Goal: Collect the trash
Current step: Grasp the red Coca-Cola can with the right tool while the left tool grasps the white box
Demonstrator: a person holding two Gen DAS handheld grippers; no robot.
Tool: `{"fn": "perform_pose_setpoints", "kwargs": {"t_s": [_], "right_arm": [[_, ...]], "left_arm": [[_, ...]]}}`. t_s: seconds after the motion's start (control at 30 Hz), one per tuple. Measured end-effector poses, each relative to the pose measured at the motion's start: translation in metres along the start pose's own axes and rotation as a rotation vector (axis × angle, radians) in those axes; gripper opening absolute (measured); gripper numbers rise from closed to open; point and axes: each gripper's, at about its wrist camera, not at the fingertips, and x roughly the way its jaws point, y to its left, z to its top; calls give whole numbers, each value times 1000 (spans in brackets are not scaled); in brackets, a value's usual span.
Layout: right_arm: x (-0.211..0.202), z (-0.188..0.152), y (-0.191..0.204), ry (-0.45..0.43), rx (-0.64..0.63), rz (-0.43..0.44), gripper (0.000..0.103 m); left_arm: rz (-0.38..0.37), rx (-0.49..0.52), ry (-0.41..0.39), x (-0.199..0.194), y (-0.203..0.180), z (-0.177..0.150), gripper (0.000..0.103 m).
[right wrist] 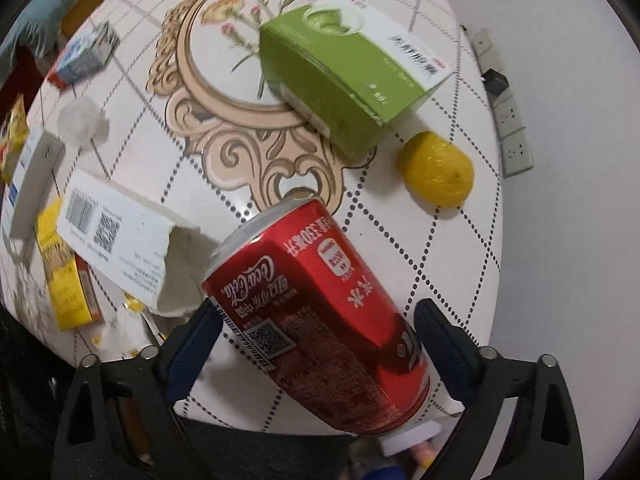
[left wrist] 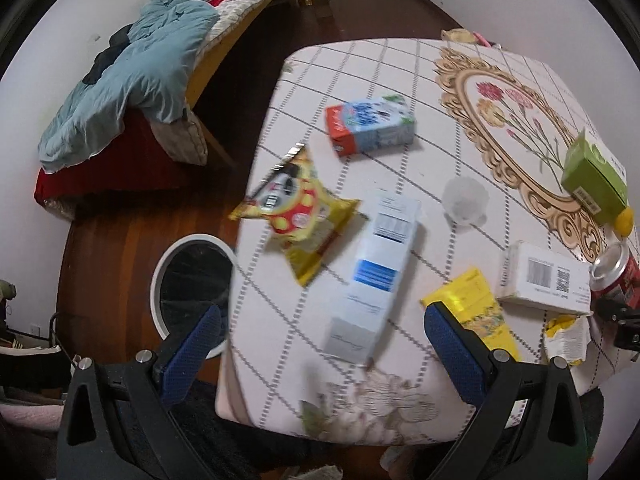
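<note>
A dented red cola can [right wrist: 316,320] sits between the blue fingers of my right gripper [right wrist: 316,340], its silver top pointing away from the camera. The jaws stand wide, with slim gaps beside the can. The left wrist view shows the same can [left wrist: 612,276] at the table's right edge. My left gripper [left wrist: 324,336] hangs open above a white and blue carton [left wrist: 372,276] and holds nothing. A yellow snack bag [left wrist: 296,220] and a blue and orange carton [left wrist: 368,124] lie farther out. A round bin [left wrist: 192,280] with a black liner stands on the floor left of the table.
On the checked tablecloth [right wrist: 420,240] lie a green box [right wrist: 344,80], a lemon [right wrist: 436,168], a torn white box [right wrist: 120,236], a yellow box [right wrist: 64,288] and a clear cup [left wrist: 464,200]. A power strip [right wrist: 512,132] lies past the right edge. A bed [left wrist: 132,80] stands far left.
</note>
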Motion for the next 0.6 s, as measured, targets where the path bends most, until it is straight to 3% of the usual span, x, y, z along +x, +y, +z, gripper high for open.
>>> {"fn": "perform_pose_setpoints", "kwargs": {"t_s": [0.17, 0.3, 0.43, 0.5, 0.57, 0.6], "right_arm": [[4, -20, -22, 37, 243, 187, 91], [16, -41, -43, 63, 481, 354, 90], [22, -45, -48, 86, 512, 362, 92], [19, -47, -47, 82, 482, 340, 92], [10, -46, -45, 62, 420, 291, 92], [5, -46, -42, 48, 373, 256, 92]], "left_arm": [[-57, -21, 37, 14, 22, 2, 103], [-109, 13, 100, 33, 17, 7, 103], [-164, 119, 153, 58, -12, 24, 102], [-168, 155, 165, 69, -23, 32, 92], [-154, 199, 168, 78, -35, 40, 60], [-149, 219, 164, 80, -39, 42, 53]]}}
